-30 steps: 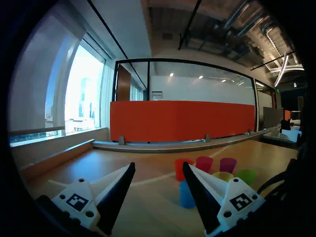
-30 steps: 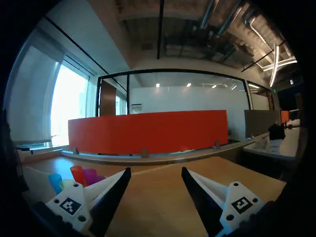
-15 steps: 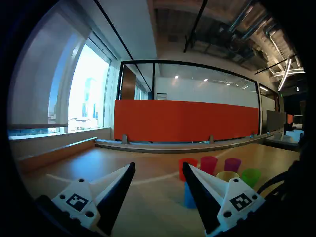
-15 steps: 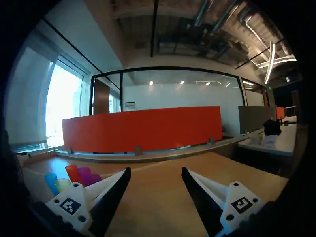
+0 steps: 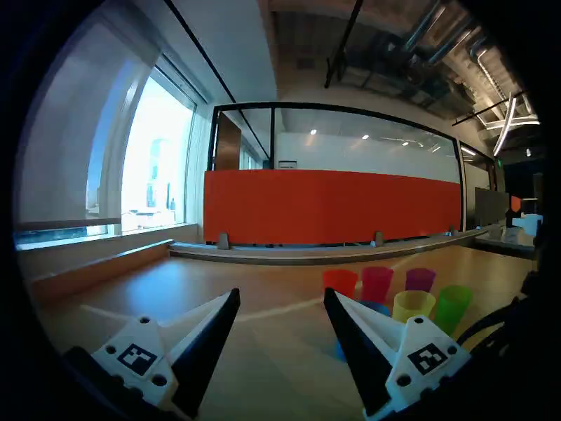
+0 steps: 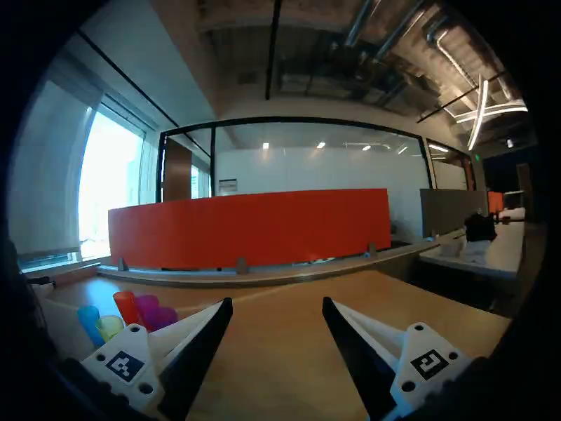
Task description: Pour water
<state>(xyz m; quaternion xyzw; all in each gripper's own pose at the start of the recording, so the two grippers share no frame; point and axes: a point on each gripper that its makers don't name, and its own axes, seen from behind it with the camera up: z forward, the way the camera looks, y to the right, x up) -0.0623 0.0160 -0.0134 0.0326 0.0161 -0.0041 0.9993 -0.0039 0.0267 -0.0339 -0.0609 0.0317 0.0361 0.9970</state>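
The left claw (image 5: 280,292) is open over a light wooden tabletop (image 5: 280,365). Its two dark fingers are wide apart and nothing is between them. The right claw (image 6: 276,302) is open in the same way and is also empty.

In the left gripper view, six plastic cups stand upright on the tabletop, ahead of the left claw and toward its right finger. A red cup (image 5: 340,281), a pink cup (image 5: 376,283) and a purple cup (image 5: 420,278) make the far row. A yellow cup (image 5: 413,305) and a green cup (image 5: 453,306) stand nearer. A blue cup (image 5: 376,306) is partly hidden behind the finger. It cannot be told whether any cup has water inside. In the right gripper view, the cluster of cups (image 6: 133,312) is at the far left, beside the left finger of the right claw.

A thin pale line crosses the wood in a curve. Along the far edge of the tabletop runs a long orange partition (image 5: 329,207) on small grey feet. Behind it is a glass wall (image 5: 365,144) in a dark frame. A tall bright window (image 5: 151,182) is on the left side. The ceiling is open, with pipes (image 5: 428,28) and a long light strip (image 5: 506,119). In the right gripper view, a white desk (image 6: 505,252) stands apart at the right.
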